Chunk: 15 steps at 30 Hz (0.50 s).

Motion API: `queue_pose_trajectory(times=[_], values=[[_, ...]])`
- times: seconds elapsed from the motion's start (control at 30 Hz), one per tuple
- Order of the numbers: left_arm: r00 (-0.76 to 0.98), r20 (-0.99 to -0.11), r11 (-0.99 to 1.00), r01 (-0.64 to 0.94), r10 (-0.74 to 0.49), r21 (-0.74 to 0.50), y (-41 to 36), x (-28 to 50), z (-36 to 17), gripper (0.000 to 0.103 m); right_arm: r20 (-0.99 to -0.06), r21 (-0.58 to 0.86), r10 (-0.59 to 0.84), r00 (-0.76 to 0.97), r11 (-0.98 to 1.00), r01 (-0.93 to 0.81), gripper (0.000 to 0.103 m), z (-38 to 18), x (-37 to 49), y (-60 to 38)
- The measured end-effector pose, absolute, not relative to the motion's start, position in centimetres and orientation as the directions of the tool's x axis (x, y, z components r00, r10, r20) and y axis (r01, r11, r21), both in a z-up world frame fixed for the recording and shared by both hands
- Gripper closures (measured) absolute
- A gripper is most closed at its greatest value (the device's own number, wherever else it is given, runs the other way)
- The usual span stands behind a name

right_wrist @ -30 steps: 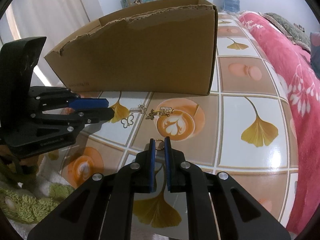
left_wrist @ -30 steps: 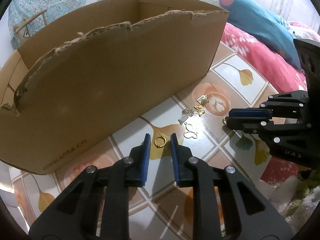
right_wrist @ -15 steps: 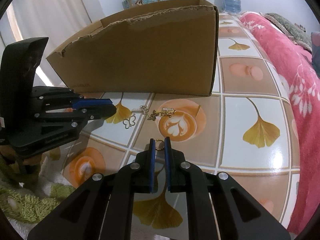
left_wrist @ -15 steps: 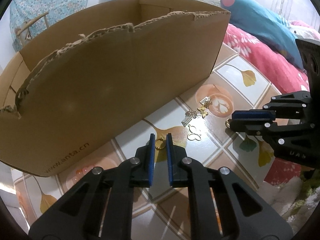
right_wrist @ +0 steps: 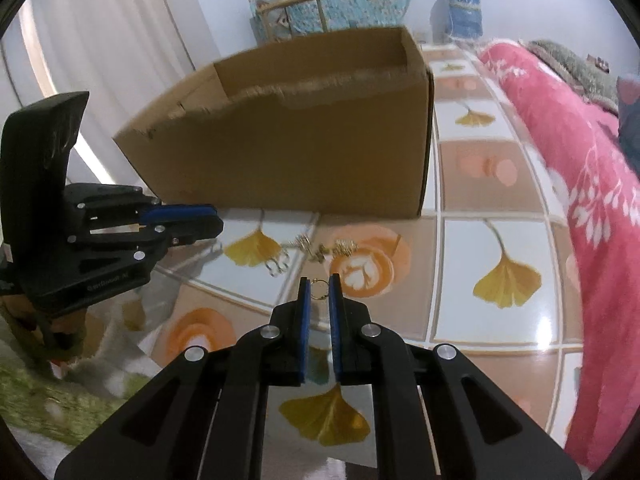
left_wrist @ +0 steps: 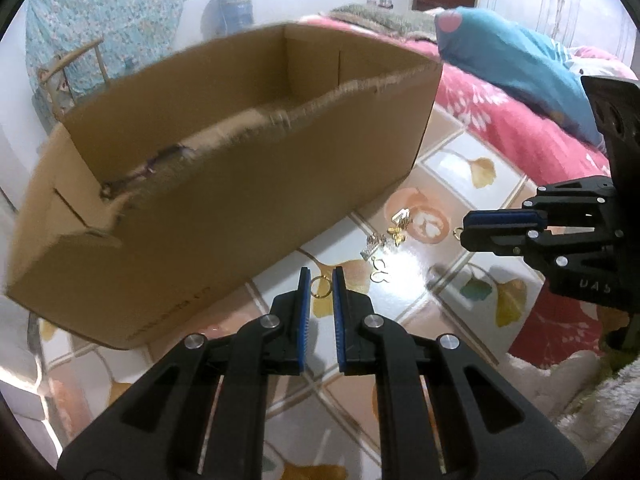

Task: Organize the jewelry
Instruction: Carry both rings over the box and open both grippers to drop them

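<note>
My left gripper [left_wrist: 321, 276] is shut on a gold ring [left_wrist: 321, 287] and holds it above the tiled table. My right gripper [right_wrist: 320, 285] is shut on another small gold ring [right_wrist: 320, 289], also lifted. Each gripper shows in the other's view: the right gripper [left_wrist: 466, 228] with its ring, the left gripper [right_wrist: 216, 220]. Several small gold and silver earrings [left_wrist: 386, 240] lie on the tiles between them; they also show in the right wrist view [right_wrist: 316, 250]. An open cardboard box [left_wrist: 240, 176] with a torn rim stands just behind.
The table [right_wrist: 500, 320] has glossy tiles with ginkgo leaf and latte prints. A red floral blanket [right_wrist: 580, 160] and a blue pillow [left_wrist: 520, 64] lie on the right. A green and white fuzzy rug [right_wrist: 60, 392] lies below the table edge.
My left gripper closed on the gold ring and lifted it. Both grippers have risen, so more of the box's inside shows.
</note>
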<state>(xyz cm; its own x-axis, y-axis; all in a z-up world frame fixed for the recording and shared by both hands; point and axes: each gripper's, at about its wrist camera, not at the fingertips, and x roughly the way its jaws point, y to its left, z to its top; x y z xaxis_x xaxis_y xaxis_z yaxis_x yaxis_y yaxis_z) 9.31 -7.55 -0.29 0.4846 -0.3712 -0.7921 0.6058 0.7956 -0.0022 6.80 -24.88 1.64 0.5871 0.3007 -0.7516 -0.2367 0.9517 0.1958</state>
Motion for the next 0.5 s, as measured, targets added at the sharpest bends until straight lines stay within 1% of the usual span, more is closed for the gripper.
queue_pose_trajectory(times=[0.13,0.23,0.33,0.4,0.5], values=[[0.529,-0.747,0.799,0.601,-0.402,-0.004,-6.9,8.7,3.0,0.093,-0.711,0.207,0.329,0.622,0.943,-0.262,0.094,4.5,6.6,-24.4],[0.585,-0.689,0.807,0.591,-0.427,0.002,-6.3,8.9,6.3,0.093,-0.681,0.194,0.34,0.649,0.938,-0.288,0.094,6.8,7.3,-23.8],[0.642,-0.637,0.82,0.571,-0.426,0.027,-5.7,10.1,8.5,0.093,-0.618,0.172,0.364,0.697,0.927,-0.332,0.094,9.5,8.6,-23.1],[0.66,-0.627,0.833,0.552,-0.413,0.033,-5.4,11.5,8.9,0.093,-0.587,0.147,0.364,0.724,0.926,-0.347,0.094,10.8,10.3,-22.5],[0.645,-0.661,0.86,0.511,-0.383,0.0,-5.2,15.5,8.1,0.093,-0.579,0.133,0.365,0.729,0.924,-0.358,0.094,11.1,13.6,-21.3]])
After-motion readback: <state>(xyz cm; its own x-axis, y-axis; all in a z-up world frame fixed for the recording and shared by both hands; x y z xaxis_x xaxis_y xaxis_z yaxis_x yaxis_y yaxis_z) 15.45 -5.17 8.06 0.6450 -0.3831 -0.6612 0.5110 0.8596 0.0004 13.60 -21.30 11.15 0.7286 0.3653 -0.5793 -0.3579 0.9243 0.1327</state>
